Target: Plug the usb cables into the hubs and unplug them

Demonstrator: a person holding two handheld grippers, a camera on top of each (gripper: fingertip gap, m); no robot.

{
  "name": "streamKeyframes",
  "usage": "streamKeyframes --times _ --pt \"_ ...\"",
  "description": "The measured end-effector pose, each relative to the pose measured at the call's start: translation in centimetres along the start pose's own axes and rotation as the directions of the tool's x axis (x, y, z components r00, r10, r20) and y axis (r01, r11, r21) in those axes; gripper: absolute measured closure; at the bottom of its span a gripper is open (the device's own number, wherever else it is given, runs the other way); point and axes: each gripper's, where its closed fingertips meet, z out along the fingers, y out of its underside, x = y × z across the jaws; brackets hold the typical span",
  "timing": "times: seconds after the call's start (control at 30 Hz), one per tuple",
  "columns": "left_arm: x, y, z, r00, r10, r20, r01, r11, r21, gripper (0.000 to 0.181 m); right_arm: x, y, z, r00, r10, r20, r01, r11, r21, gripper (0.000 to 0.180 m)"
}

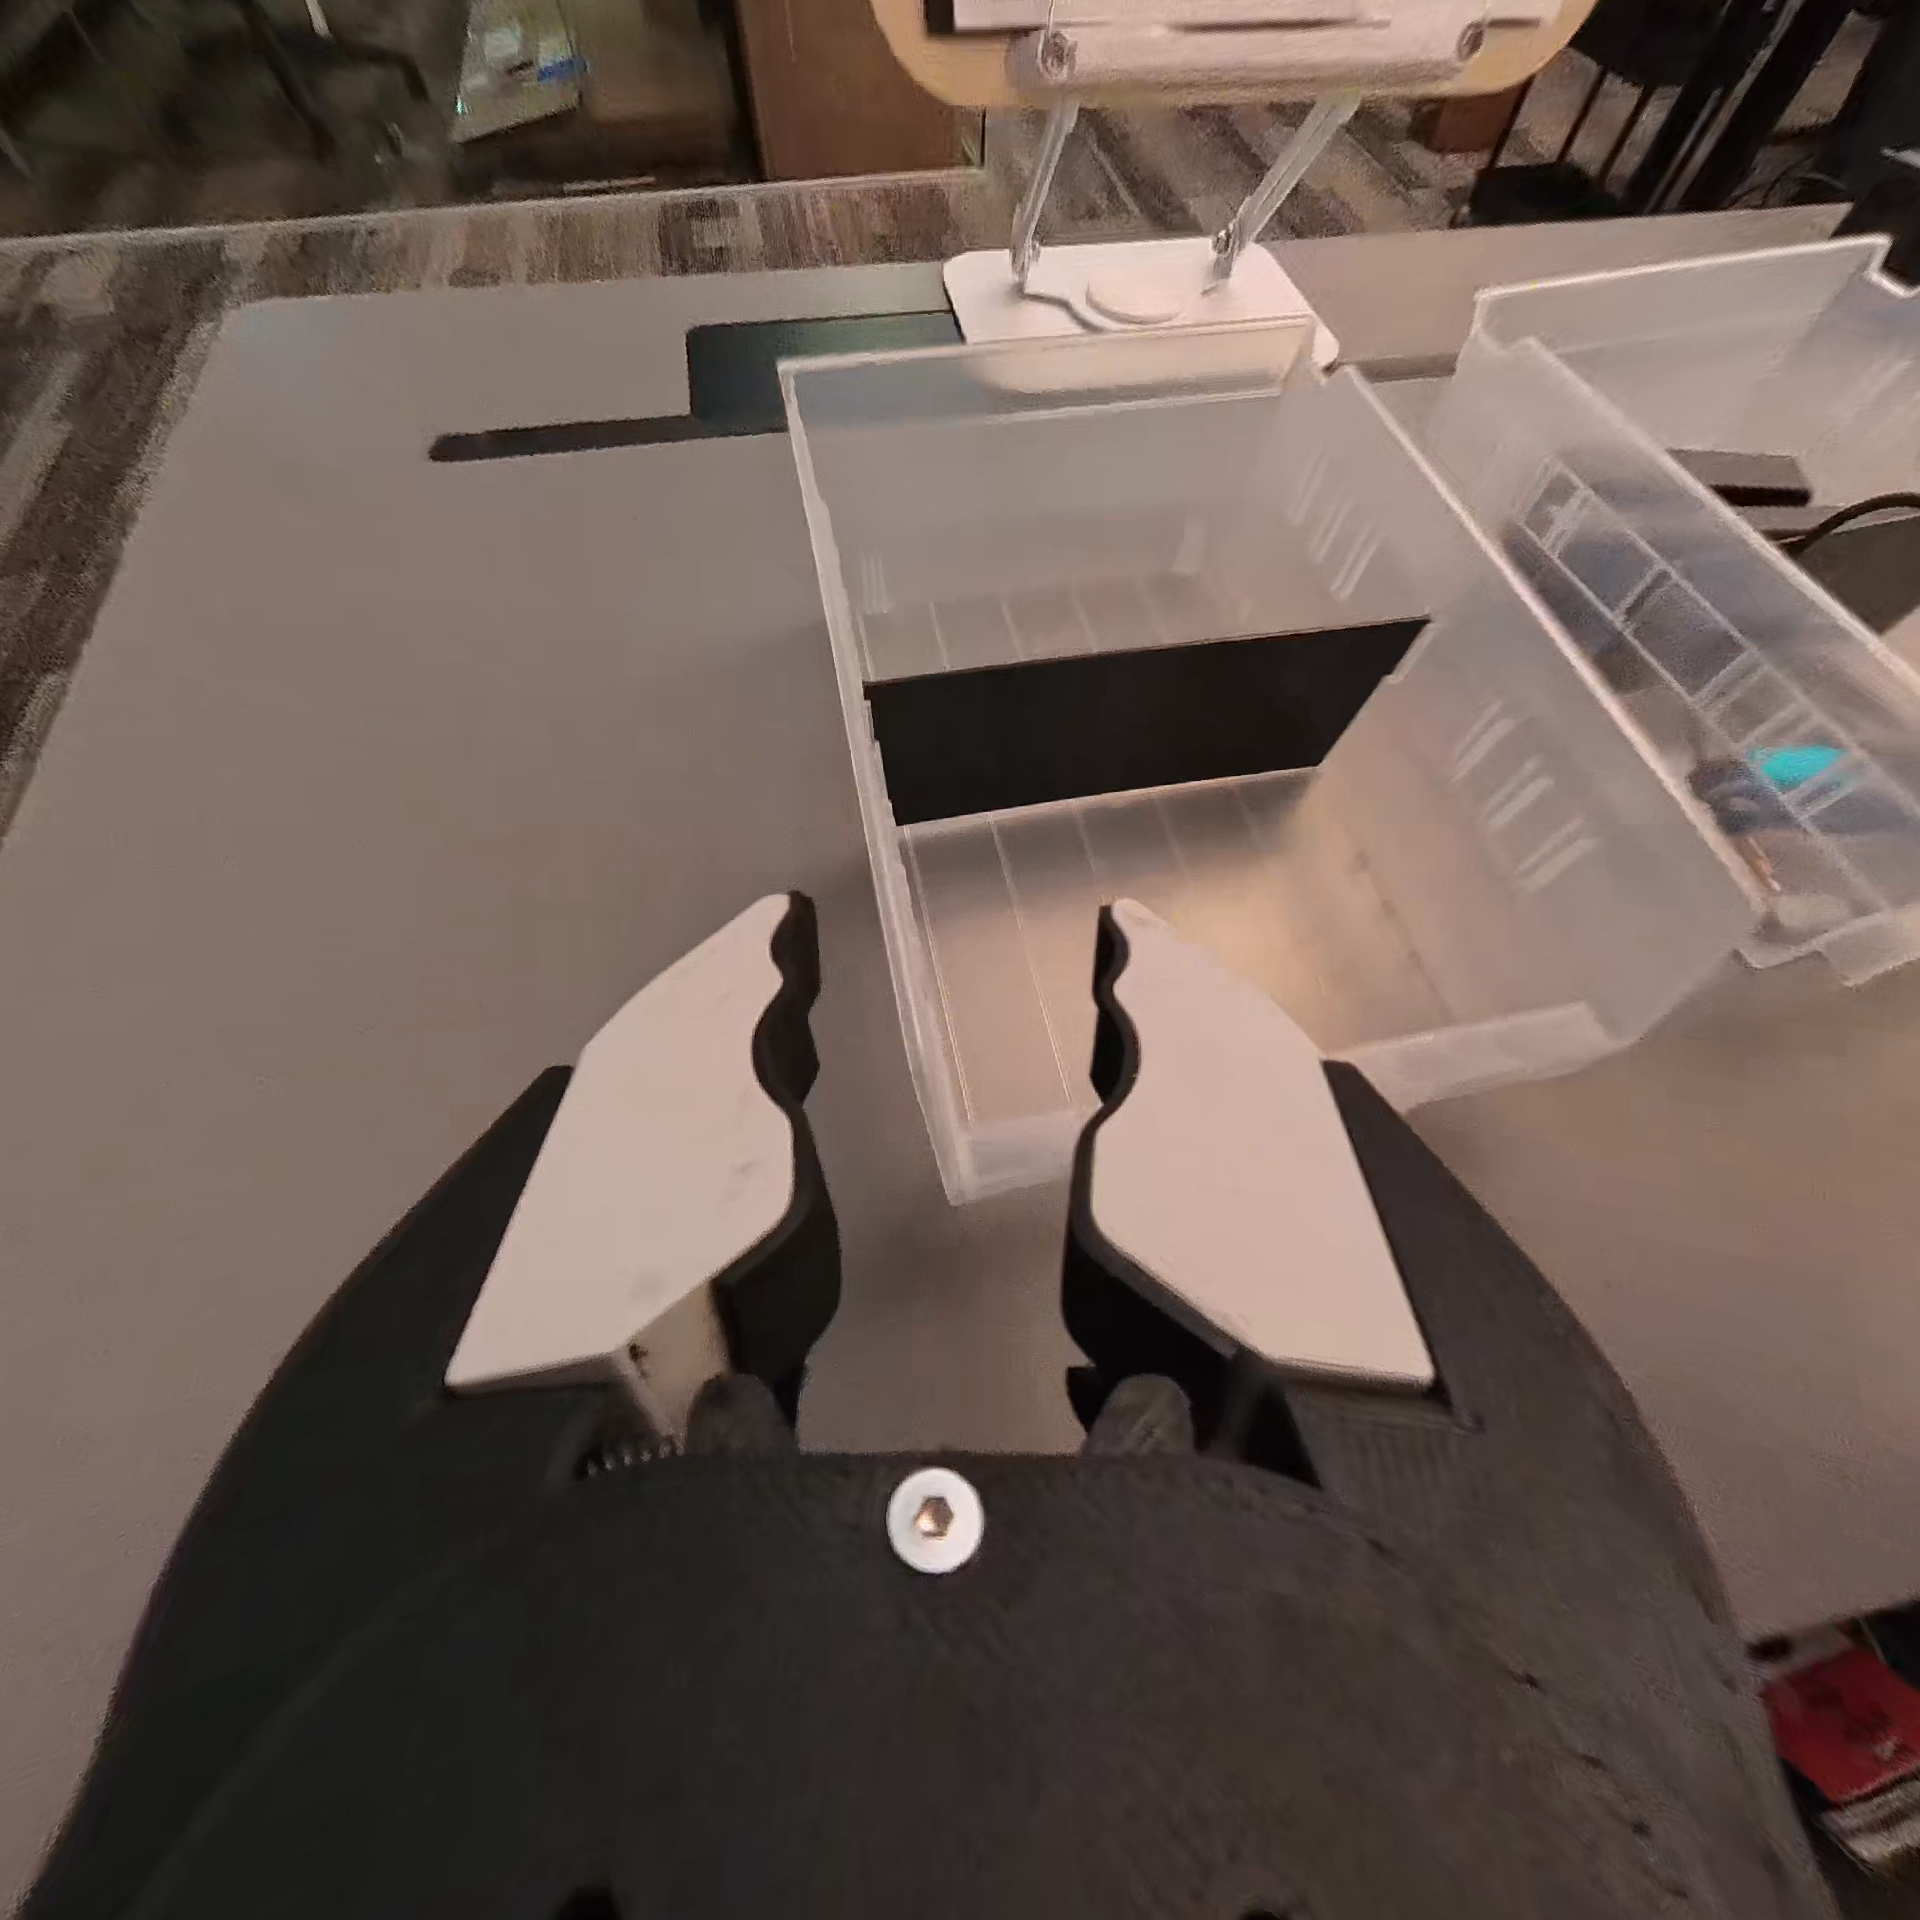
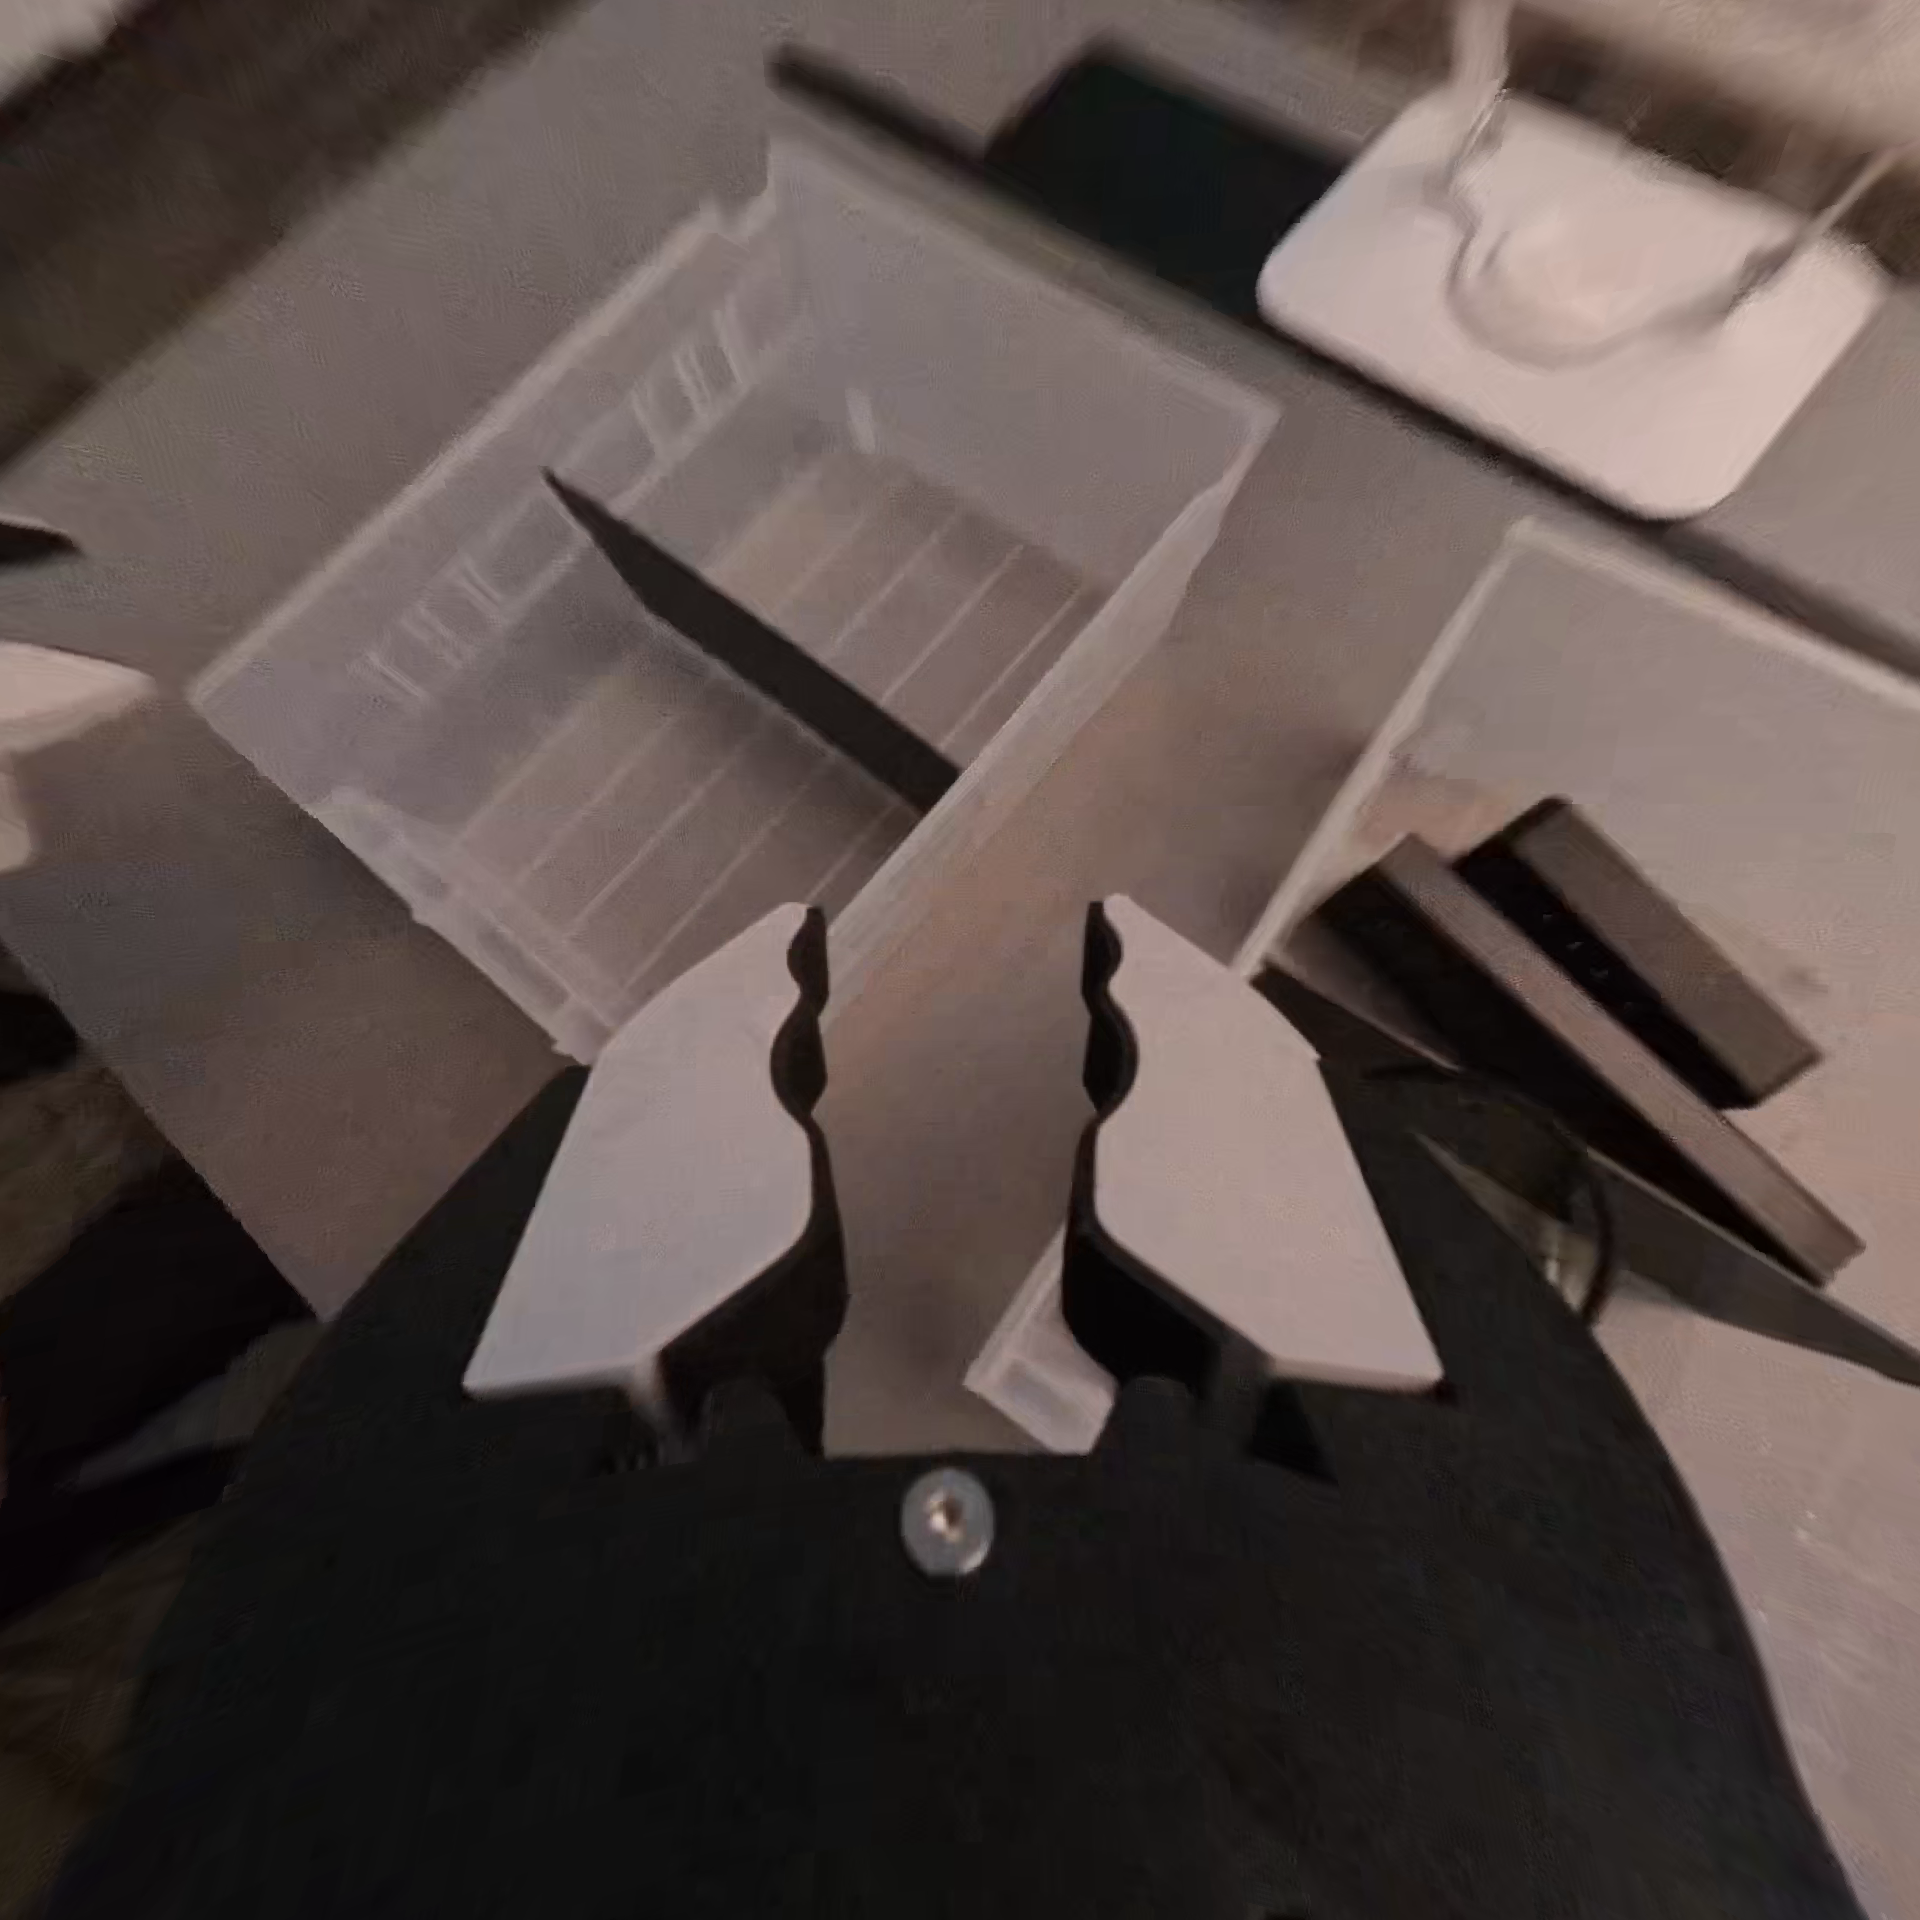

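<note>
My left gripper (image 1: 956, 914) is open and empty, hovering over the near left corner of a clear plastic bin (image 1: 1247, 935) that has a black divider (image 1: 1132, 717) across it. A second clear bin (image 1: 1621, 582) lies tilted to the right, holding dark items and something teal (image 1: 1792, 769). My right gripper (image 2: 956, 914) is open and empty, above the gap between the divided bin (image 2: 883, 416) and the second bin (image 2: 1662, 675). Two dark grey slab-shaped hubs (image 2: 1652, 945) and a black cable loop (image 2: 1558, 1195) lie in the second bin, right of my right gripper. This view is blurred.
The bins sit on a grey table (image 1: 416, 831). A white stand base (image 1: 1122, 296) with clear legs stands behind the divided bin and also shows in the right wrist view (image 2: 1558, 312). One of the left gripper's fingers (image 2: 52, 696) shows at that view's left edge.
</note>
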Motion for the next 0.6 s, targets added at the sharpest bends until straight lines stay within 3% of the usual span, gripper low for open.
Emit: streamKeyframes --times 0.07,0.17,0.23,0.33,0.43,0.6 --pt "0.1 -0.2 -1.6 1.0 0.012 0.005 -0.012 1.0 0.02 0.127 -0.2 1.4 4.4 0.999 0.007 -0.046 -0.016 0.98 -0.197 0.138" --pt "0.1 0.1 -3.9 1.0 0.029 0.006 -0.029 0.999 0.046 0.126 -0.4 1.0 7.5 0.992 0.113 -0.056 -0.123 0.965 -0.231 0.13" --pt "-0.3 0.5 -5.2 1.0 0.027 0.009 -0.028 0.998 0.054 0.126 -1.4 2.0 8.9 0.98 0.2 -0.016 -0.194 0.925 -0.327 0.125" --pt "-0.6 0.2 -6.7 1.0 0.011 0.001 -0.011 0.997 0.079 0.126 -0.7 4.8 10.9 0.966 0.231 -0.114 -0.257 0.833 -0.49 0.126" --pt "-0.6 -0.4 -8.1 0.999 0.037 0.022 -0.039 0.994 0.1 0.128 -2.3 7.2 12.5 0.95 0.301 -0.078 -0.281 0.724 -0.63 0.158" --pt "1.0 -1.5 -11.0 0.997 0.074 -0.01 -0.072 0.988 0.138 0.126 -2.3 6.8 13.4 0.965 0.257 -0.045 -0.218 0.699 -0.681 0.175"
